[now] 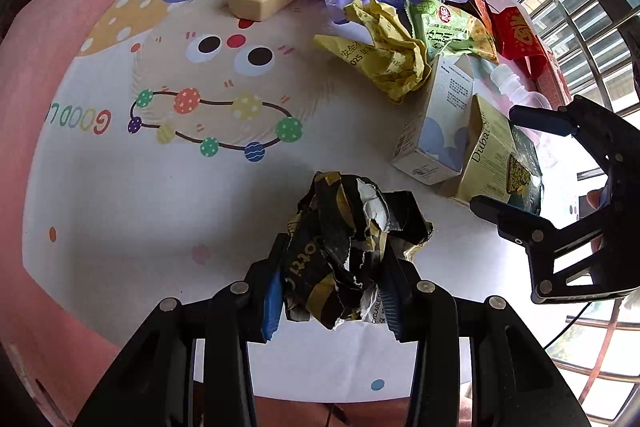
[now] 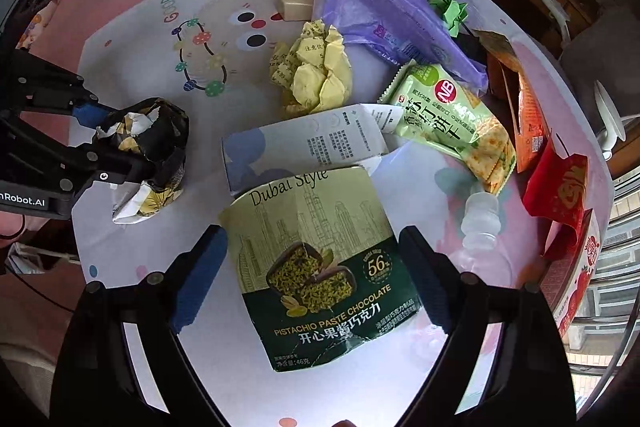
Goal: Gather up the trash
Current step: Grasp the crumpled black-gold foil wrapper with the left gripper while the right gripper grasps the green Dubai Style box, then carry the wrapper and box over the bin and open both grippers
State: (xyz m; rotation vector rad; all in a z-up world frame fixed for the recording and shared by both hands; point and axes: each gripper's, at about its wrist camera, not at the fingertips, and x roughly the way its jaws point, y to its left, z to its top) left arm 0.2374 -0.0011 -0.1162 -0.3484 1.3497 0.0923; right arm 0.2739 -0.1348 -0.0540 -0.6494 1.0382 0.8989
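In the left wrist view the left gripper [image 1: 334, 291] sat at the bottom centre of the frame, its two blue-padded fingers [image 1: 272, 301] pressed in against a crumpled black-and-gold wrapper [image 1: 352, 247], which bulged up between them above the cartoon-printed table cover [image 1: 120, 187]. The same wad showed at middle left of the right wrist view, pinched by that gripper. The right gripper [image 2: 316, 275] filled the lower part of its own view with its fingers spread wide, one on either side of a flattened pistachio chocolate box [image 2: 320, 267]; a gap showed between each pad and the box edges, so it held nothing. In the left wrist view this gripper came in from the right edge, its fingers straddling the same box. Just above the chocolate box in the right wrist frame lay a white and blue carton [image 2: 304, 143], touching its top edge. Above that sat a crumpled yellow paper [image 2: 316, 75], and to its right a green cracker packet [image 2: 448, 119] rested against a purple plastic bag [image 2: 384, 11]. A beige block [image 2: 296, 3] lay at upper centre beside the bag. A small clear bottle [image 2: 480, 219] lay to the right of the chocolate box, and red packaging [image 2: 560, 187] crowded the right edge of the table.
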